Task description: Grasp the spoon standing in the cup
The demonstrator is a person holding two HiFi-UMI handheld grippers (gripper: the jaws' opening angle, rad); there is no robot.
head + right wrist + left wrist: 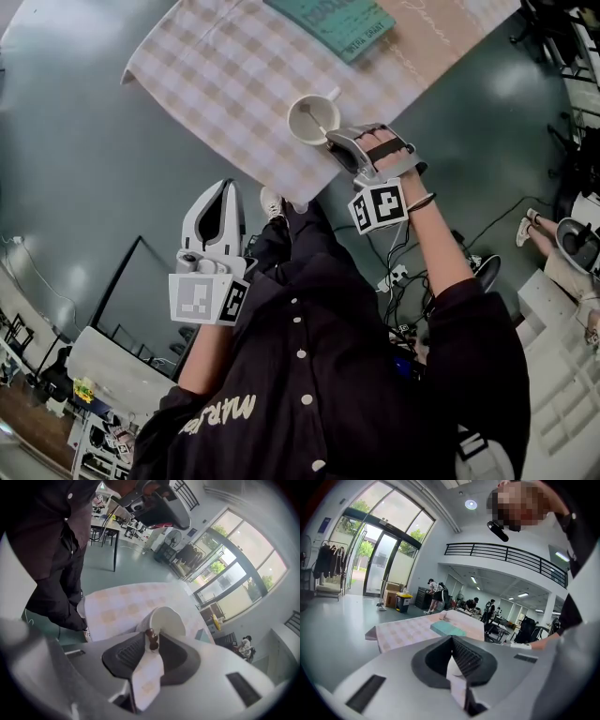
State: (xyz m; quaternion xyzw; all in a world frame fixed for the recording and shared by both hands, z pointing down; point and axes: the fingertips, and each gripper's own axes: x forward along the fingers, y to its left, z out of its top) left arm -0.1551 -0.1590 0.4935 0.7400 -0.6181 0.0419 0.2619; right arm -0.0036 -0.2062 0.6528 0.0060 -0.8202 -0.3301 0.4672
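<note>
A white cup [296, 127] stands near the front edge of the checked tablecloth [225, 56], and a spoon [317, 122] leans in it with its handle toward me. My right gripper [330, 138] reaches to the cup's rim. In the right gripper view the dark end of the spoon's handle [151, 638] sits pinched between the tips of the right gripper [151, 644], just in front of the cup [168, 619]. My left gripper [225, 186] hangs off the table over the floor, its jaws together and empty. The left gripper [451, 640] points toward the table from a distance.
A teal book [337, 23] lies on the cloth beyond the cup; it also shows as the teal book [446, 629] on the table [401, 632]. Cables and a person's shoes lie on the floor at the right. Other people stand far back in the hall.
</note>
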